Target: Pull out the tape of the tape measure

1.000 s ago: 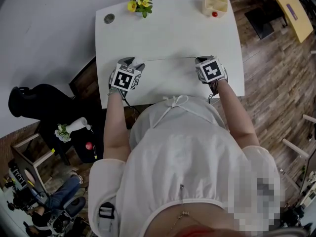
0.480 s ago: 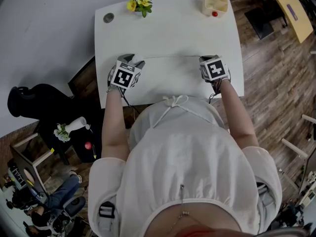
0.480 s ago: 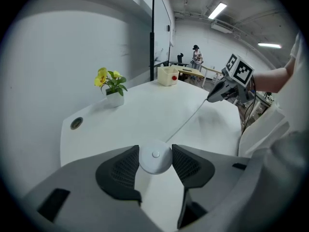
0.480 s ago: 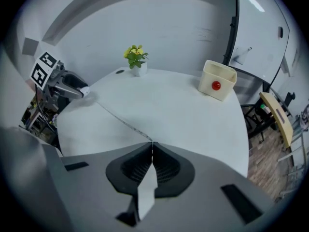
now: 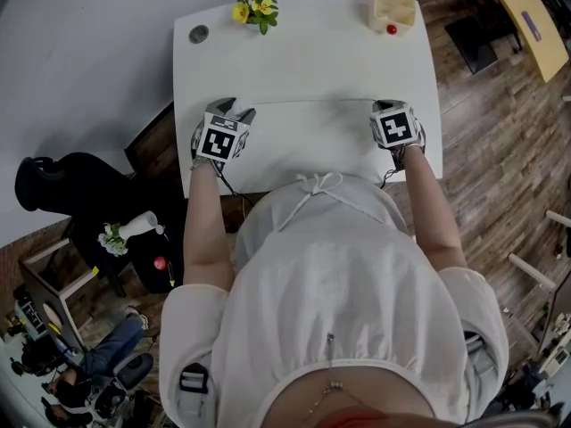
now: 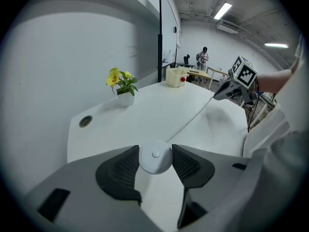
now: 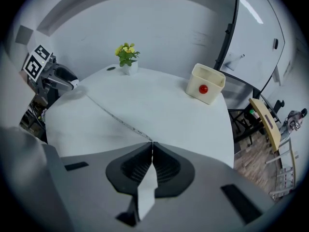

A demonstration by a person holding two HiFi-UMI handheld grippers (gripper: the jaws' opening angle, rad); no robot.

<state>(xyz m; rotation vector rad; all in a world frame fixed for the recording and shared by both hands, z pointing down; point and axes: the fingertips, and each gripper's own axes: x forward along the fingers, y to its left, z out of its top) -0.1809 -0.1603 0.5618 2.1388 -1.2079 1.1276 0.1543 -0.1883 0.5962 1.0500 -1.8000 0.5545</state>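
Head view: red ball [image 5: 391, 28] against the bin [image 5: 393, 4]; left fingers [image 6: 120, 170] grip the tape measure [image 6: 155, 157], right fingers [image 7: 166, 170] pinch its tape [image 5: 312, 102].

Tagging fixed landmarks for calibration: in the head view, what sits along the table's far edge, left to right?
In order: round table grommet → potted yellow flowers → cream box.

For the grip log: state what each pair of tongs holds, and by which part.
The left tongs clamp the round white tape measure case by its sides; the right tongs pinch the tape at its free end.
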